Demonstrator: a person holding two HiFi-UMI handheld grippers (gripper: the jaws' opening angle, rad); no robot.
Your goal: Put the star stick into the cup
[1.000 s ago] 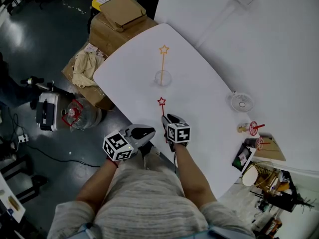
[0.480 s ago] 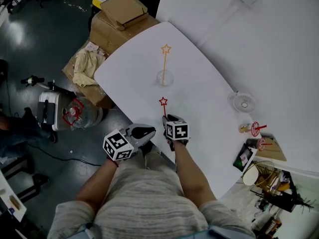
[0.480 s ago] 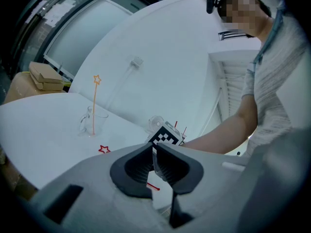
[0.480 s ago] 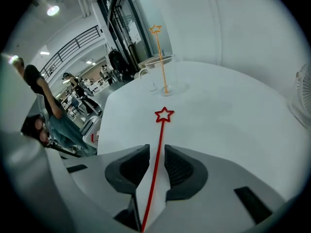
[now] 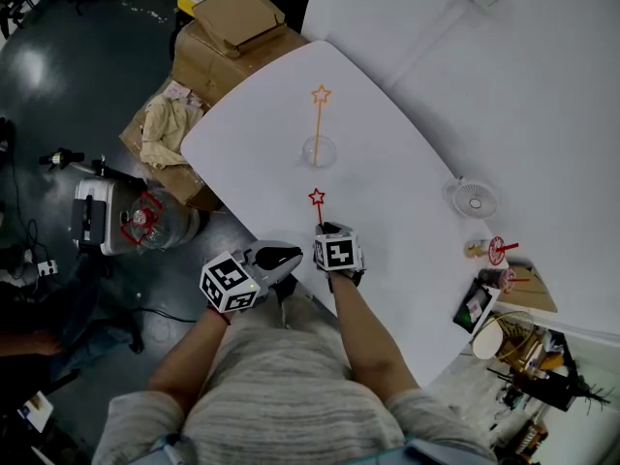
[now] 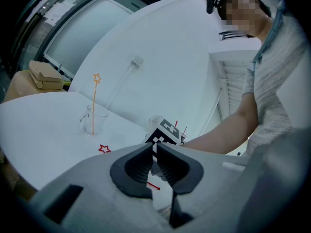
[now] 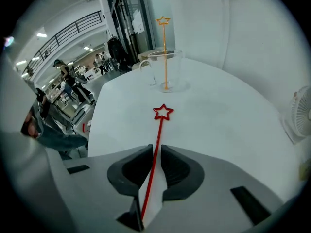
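1. Red star stick (image 7: 154, 159): a thin, straight red rod ending in a small open five-point star outline. The rod runs between the jaws of the right gripper (image 7: 156, 149), which are clamped on its lower part. The star end points forward towards the cup. In the head view the star (image 5: 316, 197) shows over the near part of the table, between gripper and cup and apart from the cup. Whether the star touches the tabletop cannot be told.

2. Cup (image 5: 318, 151): clear, with a handle on one side, upright near the middle of the table. It holds item 3.

3. Orange star stick (image 5: 317, 124): same form as item 1, orange. It stands in the cup with its star on top, well above the rim.

4. Left gripper (image 6: 153, 154): jaws together, nothing between them. It is held at the near table edge, just beside the right gripper.

5. Table (image 5: 262, 134): white, with rounded corners. It bears the cup.

6. Fan (image 5: 470, 199): small and white, at the right side of the table.

7. Cardboard boxes (image 5: 232, 37): stacked on the floor past the far left corner of the table.
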